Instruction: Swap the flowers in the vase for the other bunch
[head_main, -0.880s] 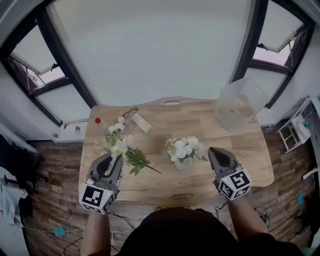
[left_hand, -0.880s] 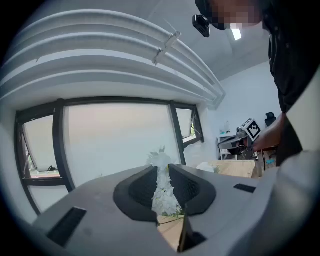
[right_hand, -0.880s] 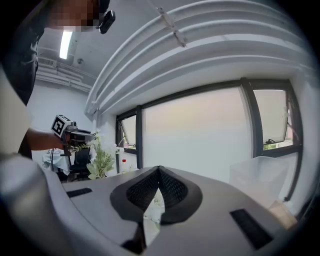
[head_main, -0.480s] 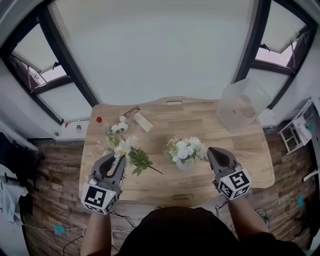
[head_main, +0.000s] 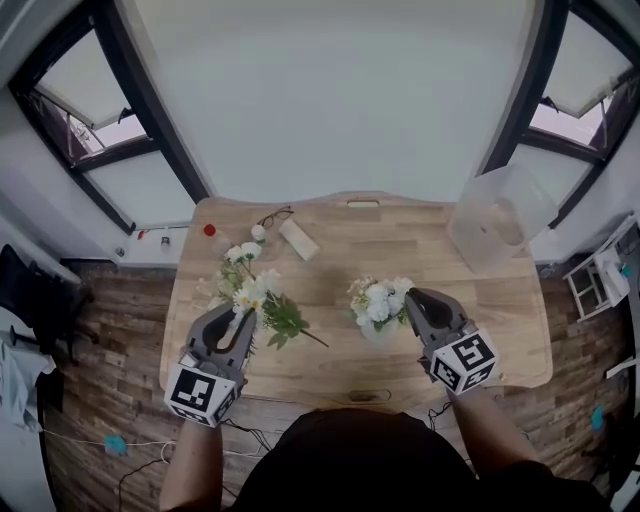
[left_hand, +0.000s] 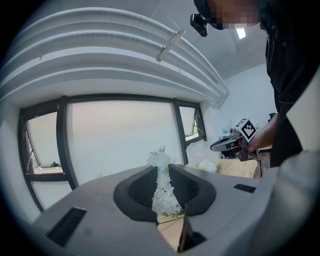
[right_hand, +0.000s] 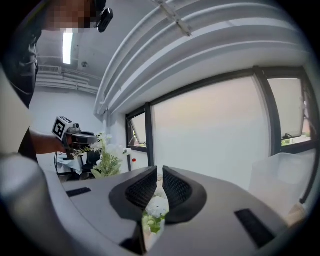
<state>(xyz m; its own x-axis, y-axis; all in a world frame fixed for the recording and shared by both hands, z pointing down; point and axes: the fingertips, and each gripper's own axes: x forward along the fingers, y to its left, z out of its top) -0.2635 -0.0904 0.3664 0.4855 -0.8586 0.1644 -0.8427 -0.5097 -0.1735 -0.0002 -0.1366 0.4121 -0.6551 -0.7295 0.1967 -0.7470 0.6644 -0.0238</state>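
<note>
White flowers (head_main: 378, 298) stand in a small glass vase (head_main: 370, 328) at the middle of the wooden table (head_main: 500, 340). My right gripper (head_main: 410, 297) is shut, and its tips reach the right side of those blooms, which show below its pads (right_hand: 156, 205). A loose bunch (head_main: 255, 295) of white flowers with green leaves lies at the table's left. My left gripper (head_main: 240, 320) hovers at its near end with the jaws a little apart. White blooms (left_hand: 161, 192) show through that gap. Nothing looks pinched.
A clear plastic box (head_main: 500, 215) stands at the back right corner. Spectacles (head_main: 275, 215), a small white block (head_main: 298, 240) and a red cap (head_main: 208, 230) lie at the back left. Windows and a wall rise behind the table.
My right gripper has moved left, closing the gap to the flowers in the vase. The left gripper has stayed by the loose bunch. The head view has shifted slightly.
</note>
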